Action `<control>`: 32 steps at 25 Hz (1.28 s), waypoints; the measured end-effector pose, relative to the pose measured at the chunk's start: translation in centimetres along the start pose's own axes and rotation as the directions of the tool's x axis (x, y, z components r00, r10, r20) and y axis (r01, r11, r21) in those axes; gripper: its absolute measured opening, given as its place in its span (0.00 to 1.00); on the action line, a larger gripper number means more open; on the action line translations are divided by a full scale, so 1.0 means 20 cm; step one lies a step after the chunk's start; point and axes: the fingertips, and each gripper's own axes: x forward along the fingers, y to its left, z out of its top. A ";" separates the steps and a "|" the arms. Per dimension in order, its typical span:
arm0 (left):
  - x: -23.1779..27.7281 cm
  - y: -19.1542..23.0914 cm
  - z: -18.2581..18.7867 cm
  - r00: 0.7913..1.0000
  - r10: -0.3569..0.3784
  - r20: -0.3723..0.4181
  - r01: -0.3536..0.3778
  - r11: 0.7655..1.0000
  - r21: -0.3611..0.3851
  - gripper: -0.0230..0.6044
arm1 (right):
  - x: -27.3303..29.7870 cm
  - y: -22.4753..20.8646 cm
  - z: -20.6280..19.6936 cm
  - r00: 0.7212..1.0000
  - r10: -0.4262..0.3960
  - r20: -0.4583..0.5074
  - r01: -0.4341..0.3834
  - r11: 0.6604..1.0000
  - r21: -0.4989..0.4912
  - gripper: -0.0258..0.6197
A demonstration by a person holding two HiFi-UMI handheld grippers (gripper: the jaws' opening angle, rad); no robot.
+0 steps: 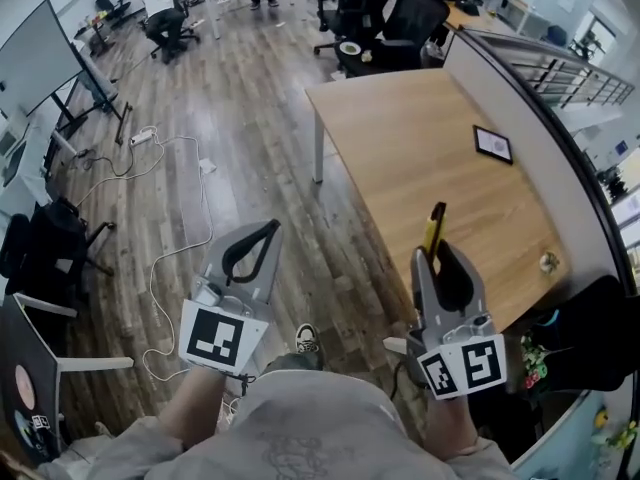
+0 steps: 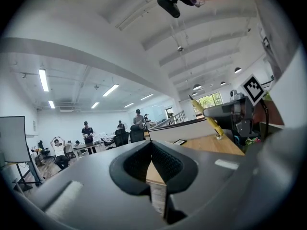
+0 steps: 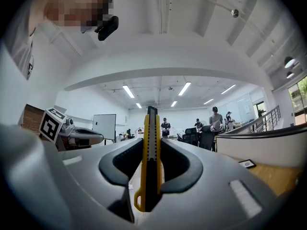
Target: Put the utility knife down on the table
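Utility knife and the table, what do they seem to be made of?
Utility knife: the yellow body looks like moulded plastic, smooth with a slight sheen; the dark centre strip could be plastic or metal. Table: the top looks like light wood or wood-pattern laminate, matte, with faint grain lines; its white leg is probably painted metal.

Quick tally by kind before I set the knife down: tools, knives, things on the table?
Tools: 2 (left tool shut, empty; right tool shut on the knife)
Knives: 1
Things on the table: 2 (black-framed card, small round object)
Total: 5
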 end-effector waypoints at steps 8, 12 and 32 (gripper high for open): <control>0.25 0.34 -0.06 0.999 -0.048 0.021 0.048 0.999 -0.002 0.04 | 0.38 -0.01 -0.03 0.999 -0.051 -0.011 0.051 0.999 -0.007 0.23; 0.39 0.43 -0.08 0.997 -0.077 0.027 0.077 0.997 -0.010 0.04 | 0.51 -0.06 -0.05 0.997 -0.082 -0.007 0.082 0.997 -0.009 0.23; 1.57 0.77 -0.14 0.985 -0.172 -0.022 0.172 0.985 0.021 0.04 | 1.43 -0.79 -0.21 0.991 -0.128 -0.036 0.130 0.990 0.053 0.23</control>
